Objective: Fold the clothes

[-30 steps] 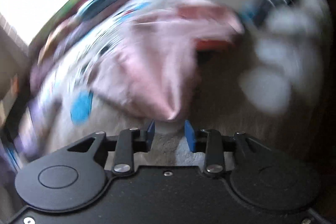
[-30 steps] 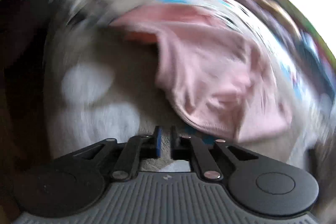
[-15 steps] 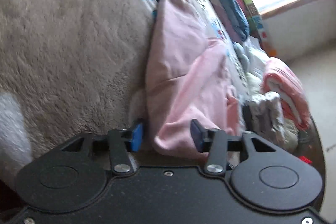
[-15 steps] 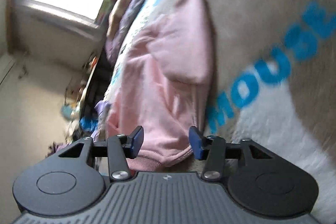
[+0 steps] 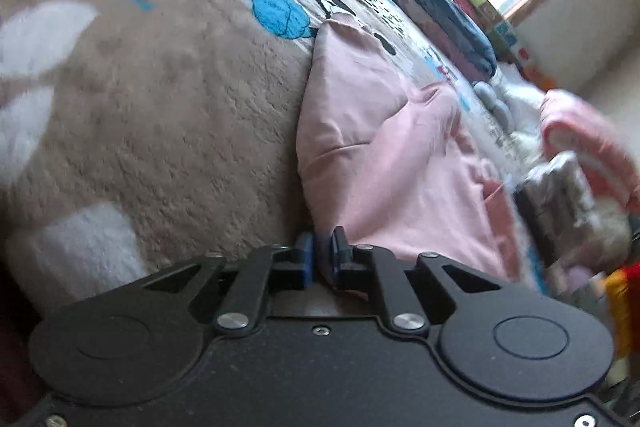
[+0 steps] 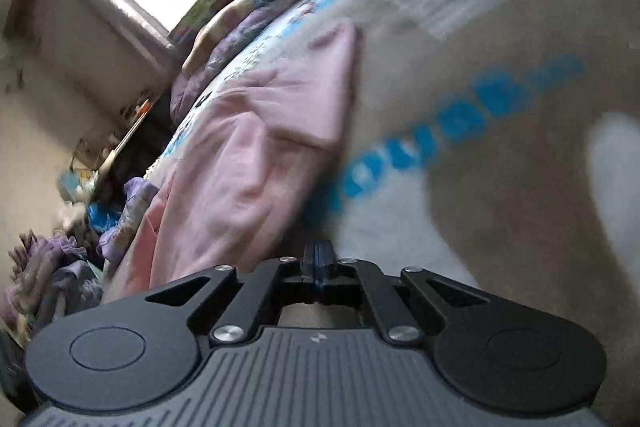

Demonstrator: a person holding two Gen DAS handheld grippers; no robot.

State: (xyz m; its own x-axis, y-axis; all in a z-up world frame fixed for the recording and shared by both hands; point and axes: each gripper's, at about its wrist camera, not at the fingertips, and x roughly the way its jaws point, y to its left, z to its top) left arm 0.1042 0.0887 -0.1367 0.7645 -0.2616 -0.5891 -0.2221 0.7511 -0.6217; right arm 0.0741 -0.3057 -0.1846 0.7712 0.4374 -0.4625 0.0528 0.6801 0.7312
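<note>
1. Roughly: one pink garment (image 5: 372, 155) lay on the tan fleece blanket (image 5: 160, 131) over the bed, with at least one layer doubled over itself and a diagonal crease across it. It looked partly folded, not a tidy rectangle.
2. Left gripper (image 5: 320, 255): blue pads nearly closed, a thin bit of the garment's near edge pinched between them. Clenched on the cloth, as far as I could judge.
3. Right gripper (image 6: 319, 259): pads pressed flat together at the blanket, just beside the garment's near edge (image 6: 248, 163). Whether any fabric sat between them I couldn't tell; none was visible.
4. Progress: one fold seemed in, edges still uneven and one corner sticking up toward the far side. My guess is that more folding or squaring was left, but the scene would also fit a final tidy-up.
5. Counts: one pink garment in work, two grippers, one blanket with blue lettering (image 6: 460, 131).
6. Also a stack of folded items (image 5: 576, 163) at the bed's edge in the left view; too blurred to count.
7. A loose purple heap (image 6: 52, 267) sat lower left in the right view, count unclear.
</note>
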